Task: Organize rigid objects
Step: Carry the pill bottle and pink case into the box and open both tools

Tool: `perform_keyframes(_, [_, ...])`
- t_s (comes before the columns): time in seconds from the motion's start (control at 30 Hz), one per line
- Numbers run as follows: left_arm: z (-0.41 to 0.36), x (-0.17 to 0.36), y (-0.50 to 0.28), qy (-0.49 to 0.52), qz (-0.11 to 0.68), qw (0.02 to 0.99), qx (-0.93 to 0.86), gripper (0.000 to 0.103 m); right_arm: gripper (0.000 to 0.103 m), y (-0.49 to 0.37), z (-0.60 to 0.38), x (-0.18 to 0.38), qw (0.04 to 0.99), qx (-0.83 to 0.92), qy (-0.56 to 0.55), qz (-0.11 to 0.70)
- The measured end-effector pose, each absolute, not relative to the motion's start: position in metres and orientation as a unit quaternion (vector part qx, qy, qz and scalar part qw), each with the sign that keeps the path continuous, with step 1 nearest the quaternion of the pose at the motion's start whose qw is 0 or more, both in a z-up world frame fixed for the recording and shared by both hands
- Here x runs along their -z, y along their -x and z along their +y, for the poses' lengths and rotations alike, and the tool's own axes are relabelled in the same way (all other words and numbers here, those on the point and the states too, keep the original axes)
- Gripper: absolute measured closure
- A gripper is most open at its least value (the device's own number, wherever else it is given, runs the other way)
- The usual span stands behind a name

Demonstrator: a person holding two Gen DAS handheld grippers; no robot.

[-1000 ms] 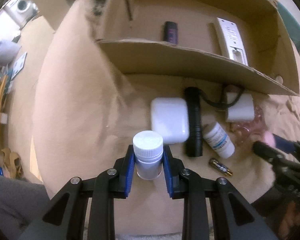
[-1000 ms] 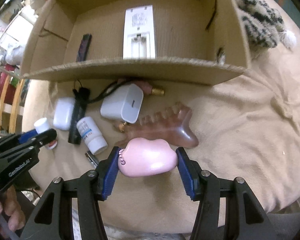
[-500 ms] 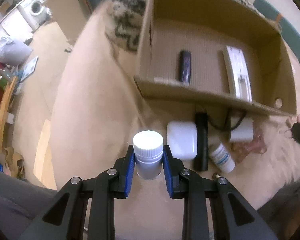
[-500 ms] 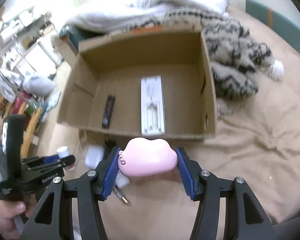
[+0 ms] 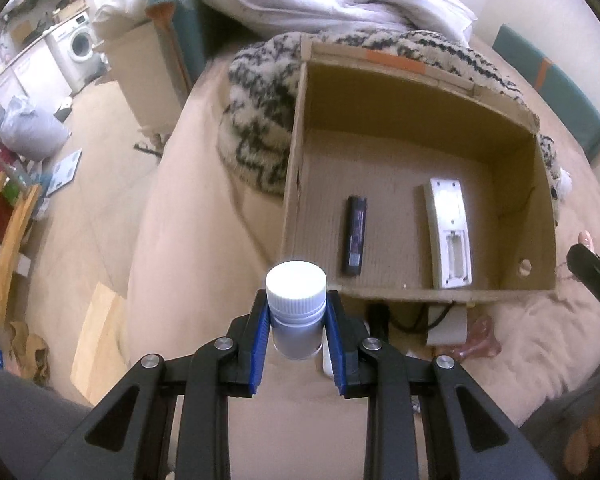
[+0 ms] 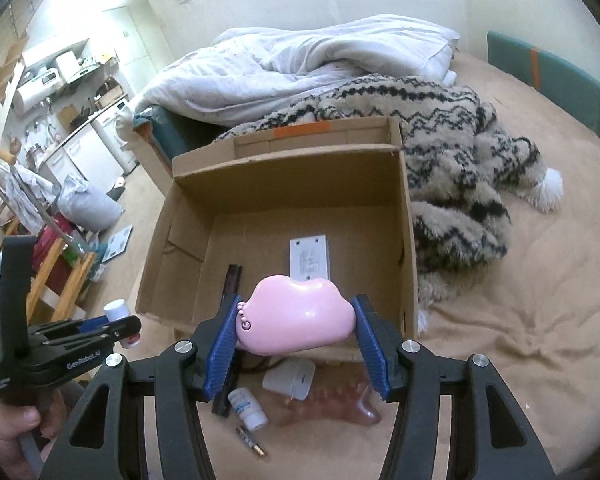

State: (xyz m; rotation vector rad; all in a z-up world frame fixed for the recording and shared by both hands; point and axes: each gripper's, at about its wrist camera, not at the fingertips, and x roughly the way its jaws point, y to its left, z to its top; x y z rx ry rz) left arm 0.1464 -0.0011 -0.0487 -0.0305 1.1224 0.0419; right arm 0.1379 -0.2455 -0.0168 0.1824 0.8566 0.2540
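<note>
L gripper (image 5: 297, 338) clamped on white-capped bottle (image 5: 296, 312), box (image 5: 420, 294) near wall at 1 o'clock | R gripper (image 6: 296, 340) clamped on pink case (image 6: 298, 320) over box front | inside: remote (image 5: 448, 232), black stick (image 5: 355, 236) | right view only: charger (image 6: 290, 378), small bottle (image 6: 248, 402), battery (image 6: 252, 442) on bed at 6 o'clock

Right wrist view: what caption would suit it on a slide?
Right gripper holds a pink case above an open cardboard box on a bed.
</note>
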Motion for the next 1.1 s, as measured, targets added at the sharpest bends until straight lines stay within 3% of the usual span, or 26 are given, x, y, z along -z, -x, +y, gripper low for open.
perform_keyframes(0.57, [-0.031, 0.034, -0.213, -0.033, 0.511, 0.859, 0.002, 0.079, 0.044, -0.195, -0.239, 0.018, 0.901, -0.12, -0.068, 0.411])
perform_keyframes(1.1, [-0.042, 0.081, -0.236, -0.054, 0.526, 0.849, 0.007, 0.079, 0.044, -0.213, -0.222, 0.063, 0.864, -0.113, -0.061, 0.486])
